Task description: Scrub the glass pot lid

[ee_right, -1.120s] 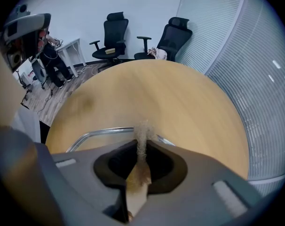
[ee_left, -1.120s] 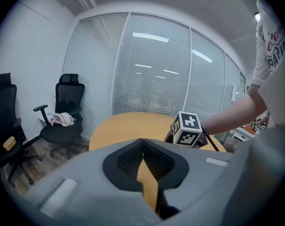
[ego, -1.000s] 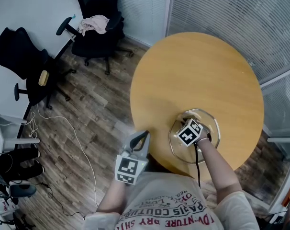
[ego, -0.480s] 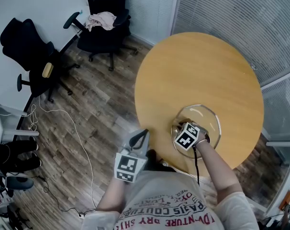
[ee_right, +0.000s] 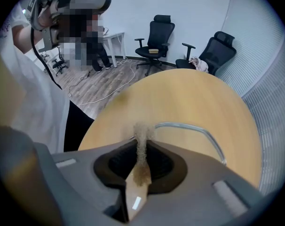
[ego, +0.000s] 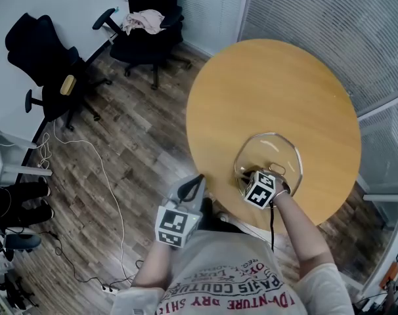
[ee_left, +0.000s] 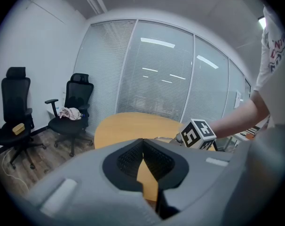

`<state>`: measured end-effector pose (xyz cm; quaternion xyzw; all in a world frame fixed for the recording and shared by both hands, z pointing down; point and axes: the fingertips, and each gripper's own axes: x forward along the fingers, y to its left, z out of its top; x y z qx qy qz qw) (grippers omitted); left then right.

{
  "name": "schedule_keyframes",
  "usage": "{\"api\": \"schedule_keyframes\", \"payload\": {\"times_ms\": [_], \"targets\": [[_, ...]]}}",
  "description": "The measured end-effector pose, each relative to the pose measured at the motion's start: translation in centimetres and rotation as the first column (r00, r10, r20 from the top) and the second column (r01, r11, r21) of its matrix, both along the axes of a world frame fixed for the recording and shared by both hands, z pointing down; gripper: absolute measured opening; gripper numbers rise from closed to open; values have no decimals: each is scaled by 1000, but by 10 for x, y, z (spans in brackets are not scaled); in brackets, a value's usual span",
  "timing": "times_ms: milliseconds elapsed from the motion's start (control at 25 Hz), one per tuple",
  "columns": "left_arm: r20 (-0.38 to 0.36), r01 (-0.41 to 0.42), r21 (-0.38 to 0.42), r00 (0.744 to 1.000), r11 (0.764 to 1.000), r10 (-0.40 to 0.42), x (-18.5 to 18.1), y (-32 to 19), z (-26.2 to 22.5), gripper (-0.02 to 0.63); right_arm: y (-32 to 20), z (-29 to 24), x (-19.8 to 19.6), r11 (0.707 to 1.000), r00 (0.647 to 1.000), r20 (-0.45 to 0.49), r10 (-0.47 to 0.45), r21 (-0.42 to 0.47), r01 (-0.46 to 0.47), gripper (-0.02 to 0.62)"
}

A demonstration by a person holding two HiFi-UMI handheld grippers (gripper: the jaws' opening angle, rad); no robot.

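The glass pot lid [ego: 272,148] lies flat on the round wooden table [ego: 271,84], close to its near edge. My right gripper [ego: 248,178] is over the lid's near-left rim, shut on a thin tan scrub pad [ee_right: 142,136]. In the right gripper view the pad sticks out between the jaws of the right gripper [ee_right: 142,149], with the lid's rim [ee_right: 199,129] just beyond. My left gripper [ego: 194,184] hangs off the table's left edge, above the floor. It is shut and empty, and its own view [ee_left: 143,145] shows the jaws closed.
Two black office chairs [ego: 150,18] [ego: 44,51] stand at the far left on the wood floor, one with a cloth [ego: 143,20] on its seat. A white cable [ego: 104,182] trails across the floor. Glass walls with blinds [ego: 330,18] run behind the table.
My right gripper has slid with the pad from the lid's middle toward its near-left rim. The left gripper has stayed about where it was.
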<state>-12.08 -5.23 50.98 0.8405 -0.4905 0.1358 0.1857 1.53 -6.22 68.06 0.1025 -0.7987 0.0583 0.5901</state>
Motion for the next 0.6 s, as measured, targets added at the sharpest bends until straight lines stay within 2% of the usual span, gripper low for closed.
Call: {"api": "schedule_keyframes", "payload": {"times_ms": [160,400,600], "targets": [[0,7,4,1000,1000,-7,1,14,-3,6,25,0,3,998,999,4,-49,-29,49,58],[-47,12,1,999,1000,-12,17,33,-4,6,57,0,22,996,997,35,-71,-51,72,58],[-47,-21,8,999,1000,21,38,39,-12,6,82,0,43,991,995,47,-91,-99,95,58]]}}
